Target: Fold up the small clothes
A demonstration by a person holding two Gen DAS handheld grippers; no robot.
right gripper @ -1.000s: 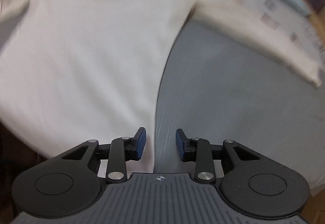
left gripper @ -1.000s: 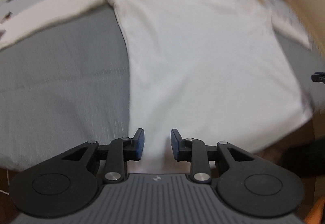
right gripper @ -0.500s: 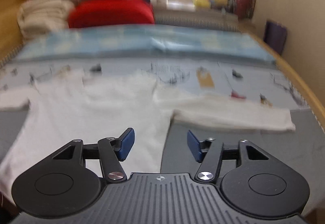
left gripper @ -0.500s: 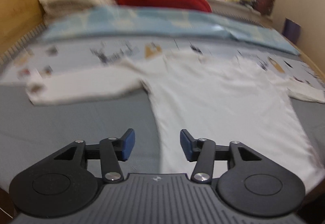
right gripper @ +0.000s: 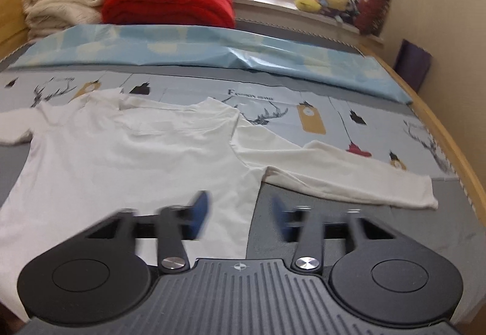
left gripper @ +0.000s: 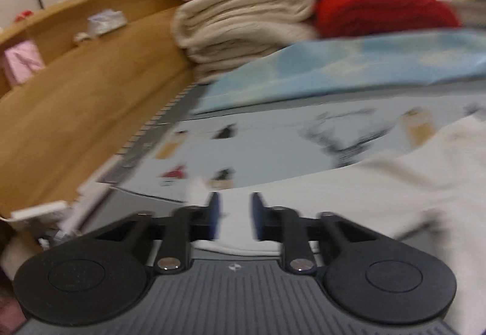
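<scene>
Both tools are closing with nothing between the pads: the left tool (left gripper: 233, 215) hangs over the shirt's left sleeve near the bed's (right gripper: 346, 244) wooden left edge, the right tool (right gripper: 240, 215) over the hem by its near edge. The one white long-sleeved shirt (right gripper: 136, 158) lies flat, both sleeves spread toward the bed's sides. No fold looks made yet, so all of the folding remains.

Red blanket (right gripper: 167, 5) beside folded cream blankets (right gripper: 60, 4)
</scene>
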